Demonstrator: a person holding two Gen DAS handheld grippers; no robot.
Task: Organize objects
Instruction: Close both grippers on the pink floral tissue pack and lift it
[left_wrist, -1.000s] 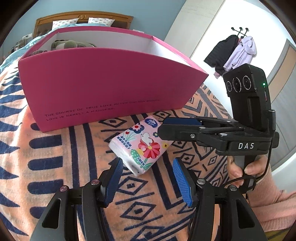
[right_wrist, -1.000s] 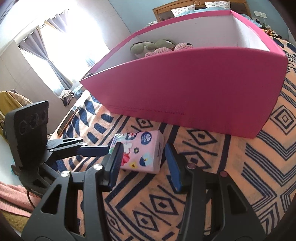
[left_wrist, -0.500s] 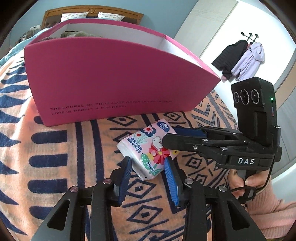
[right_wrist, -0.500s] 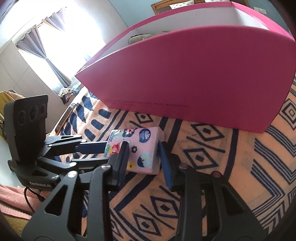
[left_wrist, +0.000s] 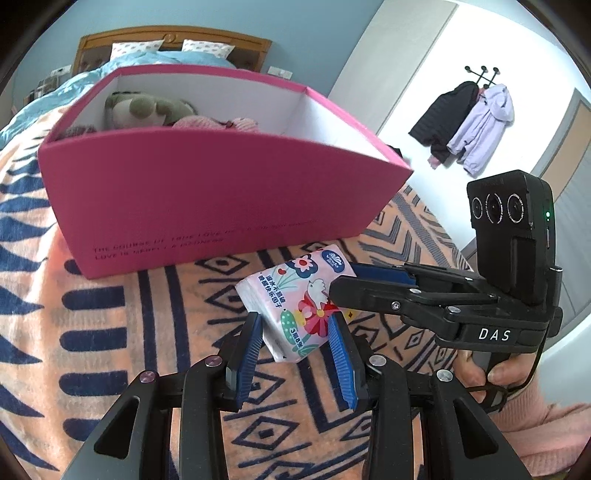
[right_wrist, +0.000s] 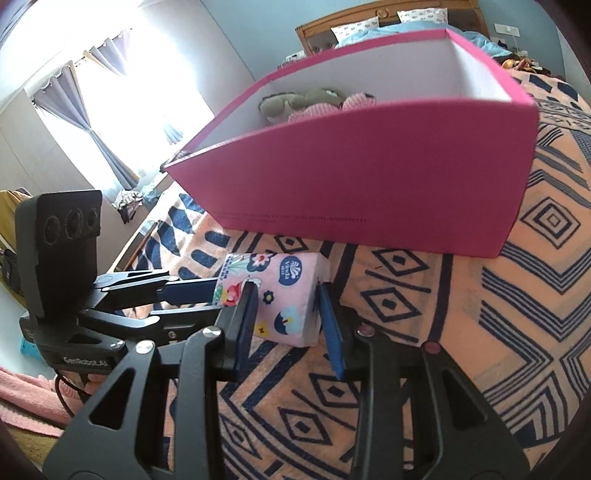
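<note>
— Left wrist view first: what are the left tongs (left_wrist: 295, 354) doing?

— They are closing in on the near end of the tissue pack (left_wrist: 295, 299), blue pads pressing both its sides. The right tongs (left_wrist: 345, 280) are pinching its far end from the right, a person's hand (left_wrist: 480, 373) gripping the handle. Two grips are probably keeping the soft pack from sagging.

— Where is the pack sitting?

— On the patterned blanket (left_wrist: 110, 332) over the bed, just in front of the pink box (left_wrist: 207, 195) — likely its destination, as plush toys (left_wrist: 147, 109) are already lying inside.

— And the right wrist view?

— The right tongs (right_wrist: 286, 314) are squeezing the tissue pack (right_wrist: 284, 295) nearly shut, the wrapper denting slightly. The left tongs (right_wrist: 216, 290) are reaching in from the left; their contact is partly hidden, so I'm hedging there.

— Its looks?

— Pale pink, glossy, showing flowers, a bird and a blue logo.
</note>
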